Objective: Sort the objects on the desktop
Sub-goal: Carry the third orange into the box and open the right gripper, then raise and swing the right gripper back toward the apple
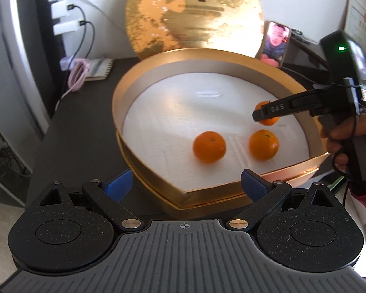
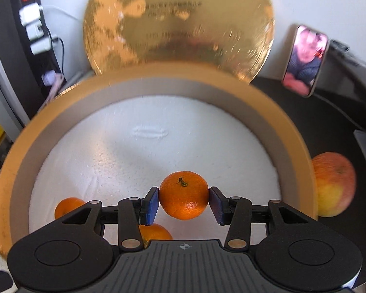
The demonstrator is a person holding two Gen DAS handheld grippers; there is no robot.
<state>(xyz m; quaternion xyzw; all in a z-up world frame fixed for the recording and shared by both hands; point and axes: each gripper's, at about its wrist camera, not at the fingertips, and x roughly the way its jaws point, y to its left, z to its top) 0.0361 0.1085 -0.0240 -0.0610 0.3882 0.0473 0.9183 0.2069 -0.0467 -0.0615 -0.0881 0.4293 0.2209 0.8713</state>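
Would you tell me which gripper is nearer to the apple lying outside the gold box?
Right. The right gripper holds a tangerine just inside the box wall beside the apple; the left gripper hangs open at the box's near edge.

Glossy gold-foil lid (image 2: 178, 24), matt white foam liner (image 2: 139, 151), dimpled shiny tangerine (image 2: 183, 195)

The left wrist camera sits behind its own gripper (image 1: 185, 185), just outside the near edge of the gold round box (image 1: 124, 83), looking across it toward the far wall. The right wrist camera looks from above the box's (image 2: 295, 131) near right part, closer in, facing the same wall. Both views share the box's white floor, the upright gold lid (image 1: 195, 12) and the phone (image 1: 275, 44).
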